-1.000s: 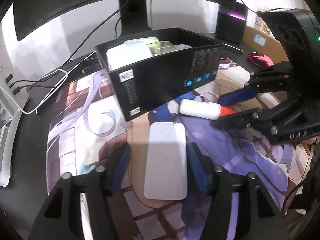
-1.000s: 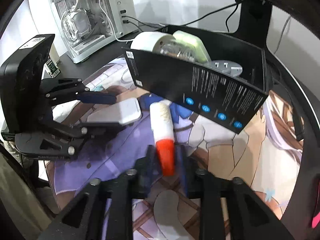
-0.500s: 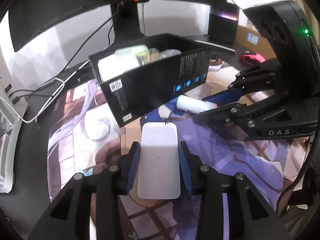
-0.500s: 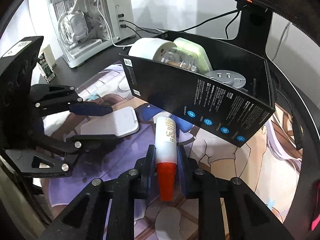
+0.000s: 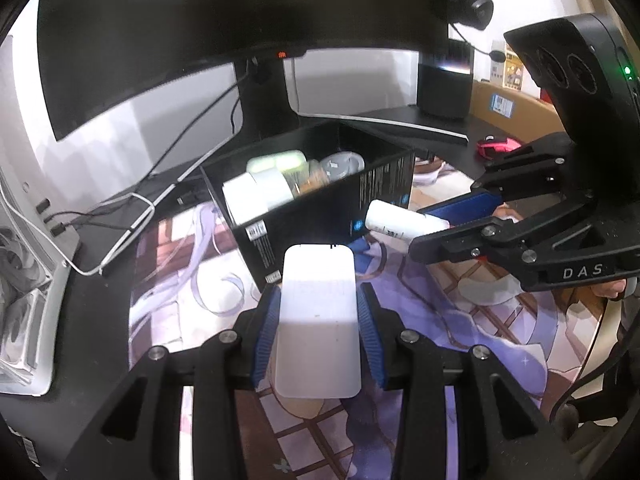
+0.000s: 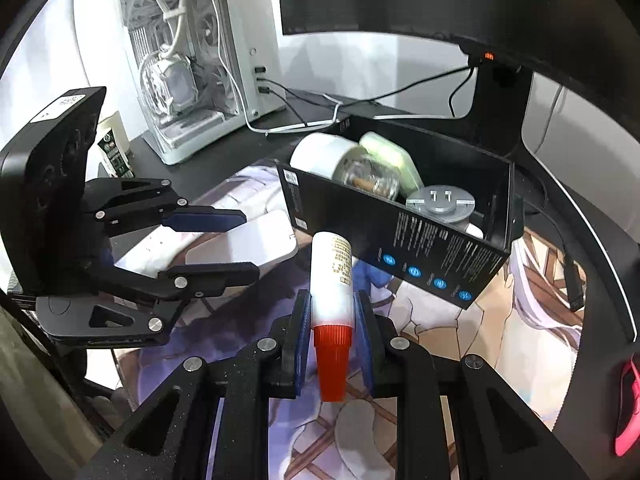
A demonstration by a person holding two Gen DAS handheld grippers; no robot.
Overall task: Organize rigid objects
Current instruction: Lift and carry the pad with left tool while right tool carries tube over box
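Printed desk mat [image 5: 180, 292]; left gripper [image 5: 318, 320] clamps flat white slab [image 5: 318, 312].

Dark desk [image 5: 100, 320], curved monitor [image 5: 200, 20]

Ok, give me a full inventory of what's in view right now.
black box: 1, black, on the desk mat, open-topped
items in box: white roll, green case, clear jar, grey plug
white flat case: 1, white, between the left fingers
white tube: 1, white with red cap, between the right fingers
desk mat: 1, illustrated, under everything
monitor: 1, black, behind box
PC case: 1, white, back left
left gripper: shut
right gripper: shut
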